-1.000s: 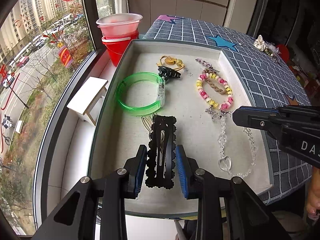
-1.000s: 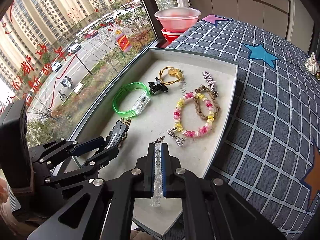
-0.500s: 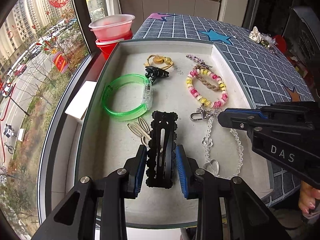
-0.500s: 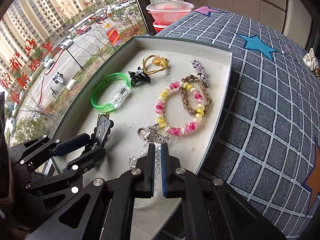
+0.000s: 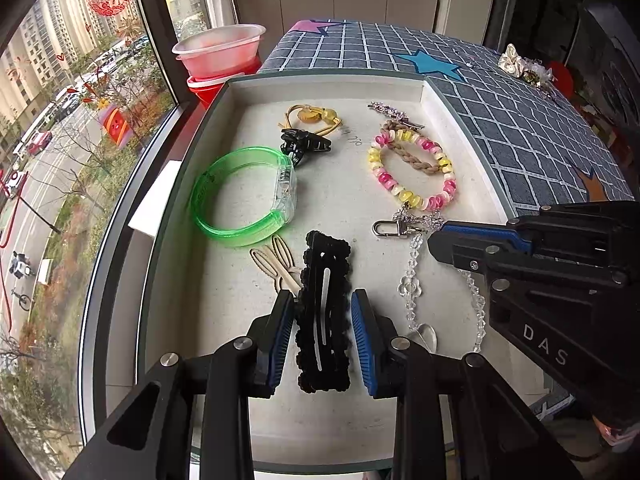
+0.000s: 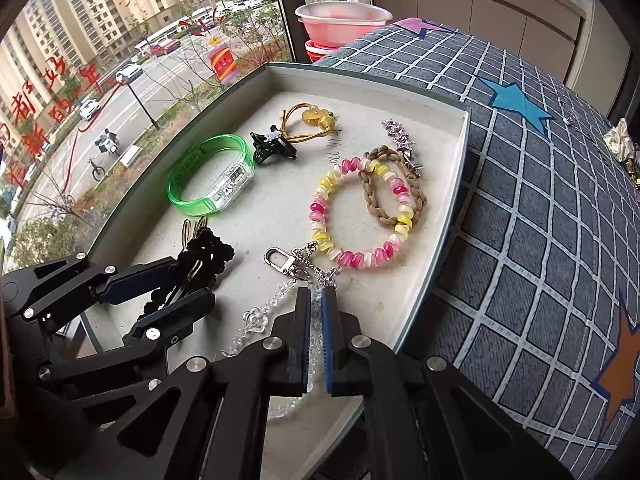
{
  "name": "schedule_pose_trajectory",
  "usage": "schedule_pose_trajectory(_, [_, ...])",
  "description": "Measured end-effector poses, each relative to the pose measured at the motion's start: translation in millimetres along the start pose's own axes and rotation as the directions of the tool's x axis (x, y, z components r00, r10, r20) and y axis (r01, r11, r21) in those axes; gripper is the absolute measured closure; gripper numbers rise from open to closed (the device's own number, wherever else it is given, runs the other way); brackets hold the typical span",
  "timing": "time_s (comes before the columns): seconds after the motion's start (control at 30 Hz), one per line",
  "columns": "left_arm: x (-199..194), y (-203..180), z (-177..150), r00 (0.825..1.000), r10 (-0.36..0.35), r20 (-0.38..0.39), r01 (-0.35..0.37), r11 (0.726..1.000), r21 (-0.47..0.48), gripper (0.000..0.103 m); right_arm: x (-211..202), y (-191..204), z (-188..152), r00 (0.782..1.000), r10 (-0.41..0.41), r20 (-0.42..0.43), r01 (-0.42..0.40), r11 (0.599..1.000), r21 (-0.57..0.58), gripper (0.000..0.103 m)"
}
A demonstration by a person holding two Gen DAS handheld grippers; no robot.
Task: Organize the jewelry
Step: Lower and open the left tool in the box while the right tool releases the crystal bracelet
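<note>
We note the tray point(image 5: 460, 128) has a matt, slightly rough, paper-like floor. The green bangle point(image 5: 224, 196) reads as glossy translucent plastic. The bead bracelet point(image 5: 416, 176) looks smooth and shiny; the braided loop point(image 5: 412, 158) is matt cord. The clear chain point(image 6: 256, 320) looks like glossy transparent plastic or glass, its clasp point(image 6: 280, 260) polished metal. The black hair clip point(image 5: 324, 312) is matt. Gripper pads point(image 5: 362, 340) are blue ribbed rubber on matt black frames. The bench cover point(image 6: 540, 220) is woven cloth.
</note>
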State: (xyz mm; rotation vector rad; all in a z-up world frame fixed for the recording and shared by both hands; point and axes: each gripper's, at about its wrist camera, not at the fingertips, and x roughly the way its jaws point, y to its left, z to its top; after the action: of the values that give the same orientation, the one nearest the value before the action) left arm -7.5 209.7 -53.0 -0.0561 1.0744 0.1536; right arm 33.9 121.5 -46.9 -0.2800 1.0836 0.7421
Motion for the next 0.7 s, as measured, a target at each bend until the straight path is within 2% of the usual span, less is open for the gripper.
schedule_pose_trajectory(0.5, [-0.6,4.4,-2.1,1.0,-0.013,-0.006,0.012,1.0,-0.025,0.065,2.4,1.0,1.0,1.0,-0.006,-0.01,0.006,1.0,-0.015,0.097])
schedule_pose_trajectory(0.7, [-1.9,5.4,-3.9,1.0,-0.017,-0.002,0.017,0.999,-0.029,0.065,1.8,-3.4,1.2,1.0,0.023,-0.02,-0.023,1.0,0.017,0.097])
